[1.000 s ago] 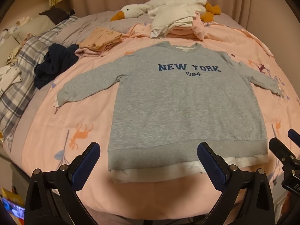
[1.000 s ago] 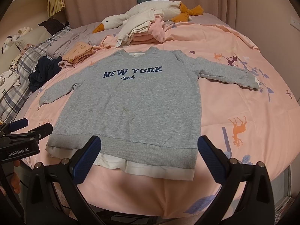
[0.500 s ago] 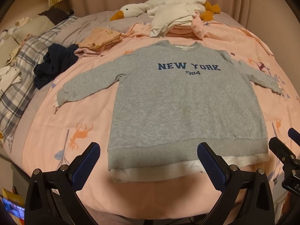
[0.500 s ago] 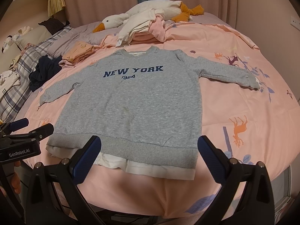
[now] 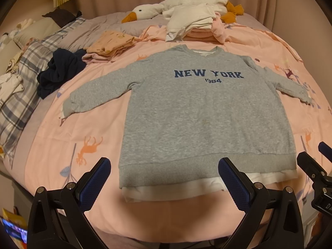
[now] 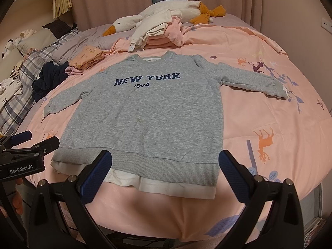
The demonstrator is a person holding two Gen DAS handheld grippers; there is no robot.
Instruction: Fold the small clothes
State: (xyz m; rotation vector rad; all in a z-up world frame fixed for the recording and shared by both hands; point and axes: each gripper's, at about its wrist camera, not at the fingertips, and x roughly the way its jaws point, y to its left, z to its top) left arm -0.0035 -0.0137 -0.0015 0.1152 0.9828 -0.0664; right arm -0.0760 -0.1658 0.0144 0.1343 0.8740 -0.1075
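A grey sweatshirt (image 5: pixel 199 116) (image 6: pixel 145 114) printed NEW YORK 1984 lies flat, front up, on the pink bedspread, both sleeves spread sideways and a white hem showing below its ribbed band. My left gripper (image 5: pixel 164 178) hovers open just before the hem's left half, holding nothing. My right gripper (image 6: pixel 166 176) hangs open over the hem's right half, also empty. Each gripper shows at the edge of the other's view: the right gripper (image 5: pixel 317 166) and the left gripper (image 6: pixel 31 143).
A stack of folded white and pink clothes (image 5: pixel 193 25) and a plush goose (image 5: pixel 149 12) lie beyond the collar. Folded peach garments (image 5: pixel 110 43) and a dark blue heap (image 5: pixel 60 72) sit at the left, by plaid bedding (image 5: pixel 22 95). The bed's front edge (image 5: pixel 166 228) is just below the grippers.
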